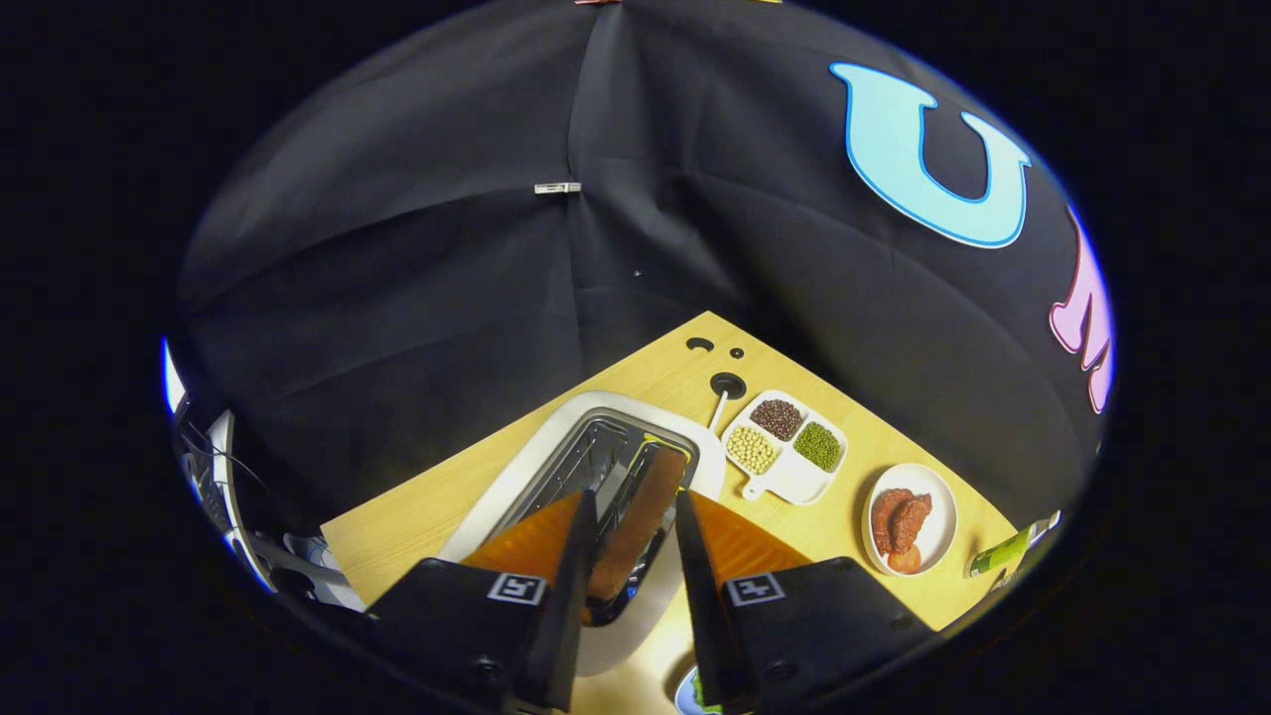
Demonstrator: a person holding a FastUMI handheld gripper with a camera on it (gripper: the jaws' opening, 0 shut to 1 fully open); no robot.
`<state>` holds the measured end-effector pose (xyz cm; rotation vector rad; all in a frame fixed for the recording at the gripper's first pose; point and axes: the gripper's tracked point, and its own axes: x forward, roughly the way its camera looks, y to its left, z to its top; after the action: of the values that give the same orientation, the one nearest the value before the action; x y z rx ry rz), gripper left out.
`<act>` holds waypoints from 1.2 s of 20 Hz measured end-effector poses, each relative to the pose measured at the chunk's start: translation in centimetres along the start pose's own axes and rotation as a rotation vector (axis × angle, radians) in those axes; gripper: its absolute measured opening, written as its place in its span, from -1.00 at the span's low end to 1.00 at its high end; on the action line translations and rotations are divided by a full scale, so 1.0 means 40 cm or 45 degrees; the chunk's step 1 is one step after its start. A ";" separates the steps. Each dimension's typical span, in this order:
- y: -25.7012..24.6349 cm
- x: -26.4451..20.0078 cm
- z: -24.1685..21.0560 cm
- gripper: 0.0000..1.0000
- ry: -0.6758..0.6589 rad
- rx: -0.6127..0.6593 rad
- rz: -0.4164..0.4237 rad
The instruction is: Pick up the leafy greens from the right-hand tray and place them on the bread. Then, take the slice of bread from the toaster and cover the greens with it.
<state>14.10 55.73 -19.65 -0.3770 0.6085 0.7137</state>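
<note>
Black hand-held gripper [635,521], orange-backed fingers [730,541]

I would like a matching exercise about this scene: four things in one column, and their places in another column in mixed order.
Things:
1. bread slice
2. toaster
3. divided dish of beans
4. round plate of red food

Places:
A. at the table's edge, right of the beans
B. standing in the toaster slot, between the fingers of the gripper
C. between toaster and round plate
D. just ahead of the fingers, on the table

Pairs: 1-B, 2-D, 3-C, 4-A
</note>
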 end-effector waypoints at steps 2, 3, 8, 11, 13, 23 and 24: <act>0.006 0.002 -0.007 -0.21 0.016 -0.008 -0.007; 0.008 0.004 -0.007 -0.30 0.022 -0.006 -0.009; 0.008 0.004 -0.010 -0.66 0.050 0.045 -0.017; 0.015 -0.006 0.002 -0.72 0.035 0.041 0.007; 0.012 -0.028 0.020 -0.76 0.001 0.041 0.010; -0.077 -0.228 0.121 -0.77 -0.202 0.104 -0.016; -0.100 -0.245 0.118 -0.76 -0.209 0.113 -0.033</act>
<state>12.91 50.53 -9.36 -0.2409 0.4772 0.6832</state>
